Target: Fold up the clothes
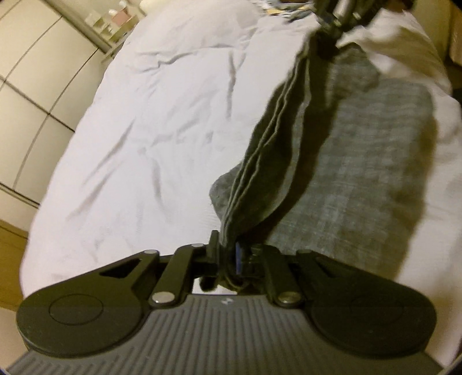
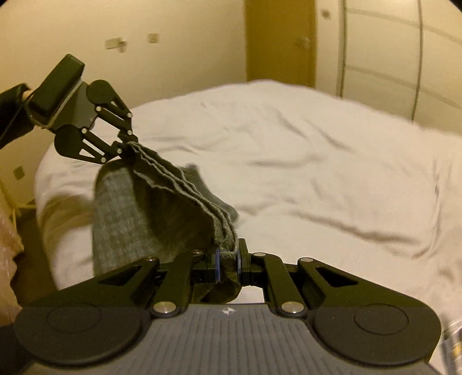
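Note:
A grey garment (image 1: 361, 161) lies partly on the white bed, folded over, with its layered edge lifted and stretched between the two grippers. My left gripper (image 1: 229, 253) is shut on one end of that edge, the cloth bunched between its pads. In the right wrist view the left gripper (image 2: 127, 147) grips the far end at the left. My right gripper (image 2: 228, 256) is shut on the other end of the grey garment (image 2: 115, 216), the hem showing between blue pads. From the left wrist the right gripper (image 1: 329, 37) appears blurred at the top.
The white sheet of the bed (image 1: 158, 129) is wrinkled and spreads wide beside the garment (image 2: 317, 173). Pale wardrobe doors (image 1: 29, 86) stand beyond the bed's edge, with a small shelf (image 1: 115, 20) of items. A person's dark sleeve (image 2: 11, 109) holds the left gripper.

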The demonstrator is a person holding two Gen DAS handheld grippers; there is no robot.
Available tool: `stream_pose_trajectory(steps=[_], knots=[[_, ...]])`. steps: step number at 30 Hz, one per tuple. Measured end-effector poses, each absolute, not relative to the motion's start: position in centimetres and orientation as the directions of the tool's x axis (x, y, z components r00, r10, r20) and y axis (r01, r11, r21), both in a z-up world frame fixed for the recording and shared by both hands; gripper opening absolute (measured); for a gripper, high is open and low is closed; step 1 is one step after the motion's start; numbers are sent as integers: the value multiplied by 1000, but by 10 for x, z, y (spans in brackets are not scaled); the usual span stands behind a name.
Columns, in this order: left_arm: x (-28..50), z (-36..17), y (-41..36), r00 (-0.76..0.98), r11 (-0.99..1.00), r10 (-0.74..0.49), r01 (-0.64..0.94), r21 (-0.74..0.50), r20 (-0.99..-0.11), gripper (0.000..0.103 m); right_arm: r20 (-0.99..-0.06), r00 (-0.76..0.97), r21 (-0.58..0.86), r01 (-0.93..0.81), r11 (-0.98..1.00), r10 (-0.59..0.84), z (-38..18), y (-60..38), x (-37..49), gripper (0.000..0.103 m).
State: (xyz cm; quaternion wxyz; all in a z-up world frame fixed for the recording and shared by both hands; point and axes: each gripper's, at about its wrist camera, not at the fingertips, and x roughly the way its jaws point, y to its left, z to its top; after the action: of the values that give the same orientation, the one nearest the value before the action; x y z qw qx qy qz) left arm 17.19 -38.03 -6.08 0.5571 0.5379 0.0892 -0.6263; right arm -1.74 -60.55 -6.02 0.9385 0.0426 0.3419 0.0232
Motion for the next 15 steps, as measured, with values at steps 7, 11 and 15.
stream_pose_trajectory(steps=[7,11,15], knots=[[221,-68,-389,245,-108,-636,911,398,-732,42,-677,734,227,150,962,45,-105,-633,-4,20],[227,-55,-355,330,38,-665,911,411,-670,39,-630,772,191,265,945,-89,-96,-636,-27,26],[206,-38,-313,326,79,-712,917,390,-622,40,-554,822,195,277,941,-127,-81,-621,-46,28]])
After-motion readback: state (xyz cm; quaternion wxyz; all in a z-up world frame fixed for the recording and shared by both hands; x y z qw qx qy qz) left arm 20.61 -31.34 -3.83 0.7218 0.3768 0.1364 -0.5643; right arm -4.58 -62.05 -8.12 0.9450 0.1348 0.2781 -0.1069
